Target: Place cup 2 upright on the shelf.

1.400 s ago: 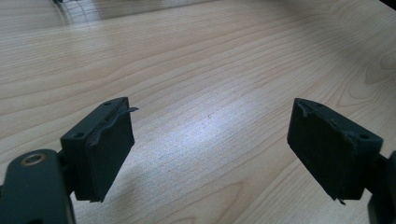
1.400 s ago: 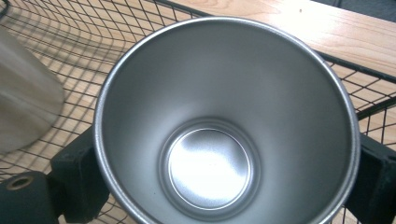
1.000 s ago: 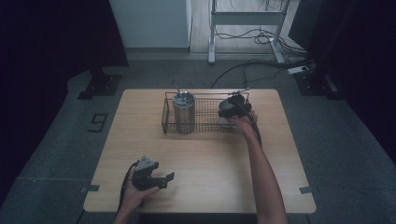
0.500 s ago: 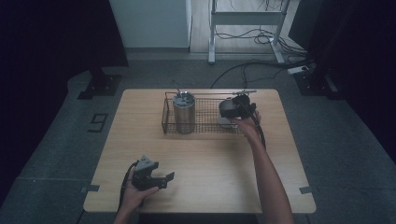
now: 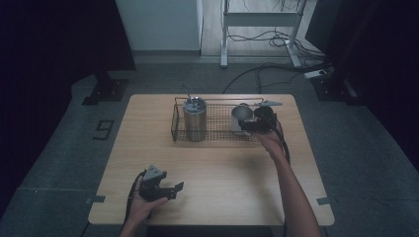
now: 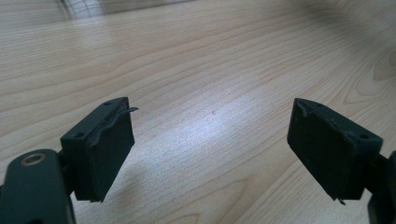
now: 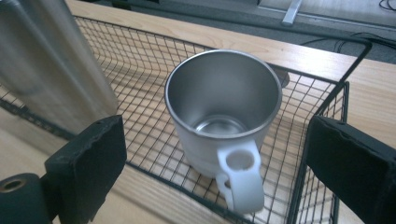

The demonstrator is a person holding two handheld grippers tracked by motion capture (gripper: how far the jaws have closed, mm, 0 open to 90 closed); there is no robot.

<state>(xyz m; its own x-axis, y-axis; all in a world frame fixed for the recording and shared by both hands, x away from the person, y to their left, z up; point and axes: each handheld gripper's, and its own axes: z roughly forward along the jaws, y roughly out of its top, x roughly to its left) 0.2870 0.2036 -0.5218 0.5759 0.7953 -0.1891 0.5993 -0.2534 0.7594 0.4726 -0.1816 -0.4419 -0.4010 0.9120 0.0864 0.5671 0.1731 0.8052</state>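
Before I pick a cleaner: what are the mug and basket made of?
Mug: seemingly brushed stainless steel, with a dull grey sheen and reflections inside; its handle looks like matte white plastic. Basket: thin dark metal wire in a welded grid, probably coated black.

Both hand-held grippers [image 5: 179,187] [image 5: 243,127] open, empty

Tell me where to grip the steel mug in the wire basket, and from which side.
Grip the white handle of the mug. The mug stands upright in the wire basket, its handle pointing toward the right tool, so come from the near side, above the basket's low wall. The thin rim is the alternative.
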